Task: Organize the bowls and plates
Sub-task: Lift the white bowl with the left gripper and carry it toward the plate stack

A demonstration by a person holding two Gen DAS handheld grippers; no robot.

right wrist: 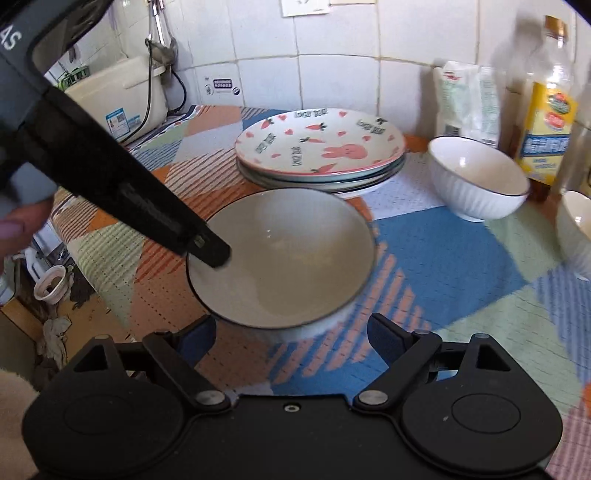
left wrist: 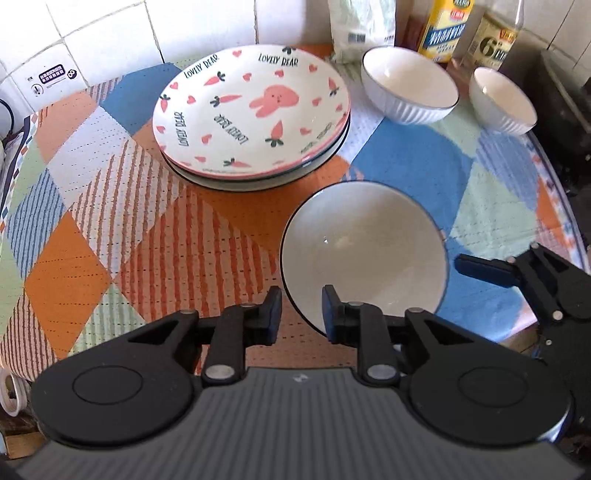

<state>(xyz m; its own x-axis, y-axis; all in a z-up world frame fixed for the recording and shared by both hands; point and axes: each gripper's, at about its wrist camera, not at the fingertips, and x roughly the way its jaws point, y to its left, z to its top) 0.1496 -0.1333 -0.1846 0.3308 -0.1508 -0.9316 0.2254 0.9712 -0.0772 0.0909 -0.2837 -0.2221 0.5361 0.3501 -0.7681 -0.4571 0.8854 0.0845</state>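
My left claw (left wrist: pixel 300 314) pinching grey bowl (left wrist: pixel 364 251) rim; right claw (right wrist: pixel 291 339) spread just beside bowl, its near rim hidden from me.

Tiled kitchen corner with a patchwork-covered table.

White glazed wall tiles (right wrist: pixel 332 81) with grey grout meet in a corner behind the table, catching soft daylight glare. A tablecloth (left wrist: pixel 92 236) of orange, blue, pale green and striped patches covers the table to its edge. A sticker (left wrist: pixel 51 75) sits low on the left wall. At the back right stand a white bag (left wrist: pixel 364 27), a yellow-labelled bottle (right wrist: pixel 546 122) and a second bottle (left wrist: pixel 498 37). A cream appliance (right wrist: pixel 122 99) with a black cable stands left. Brown floor (right wrist: pixel 74 325) shows below, with scattered clutter.
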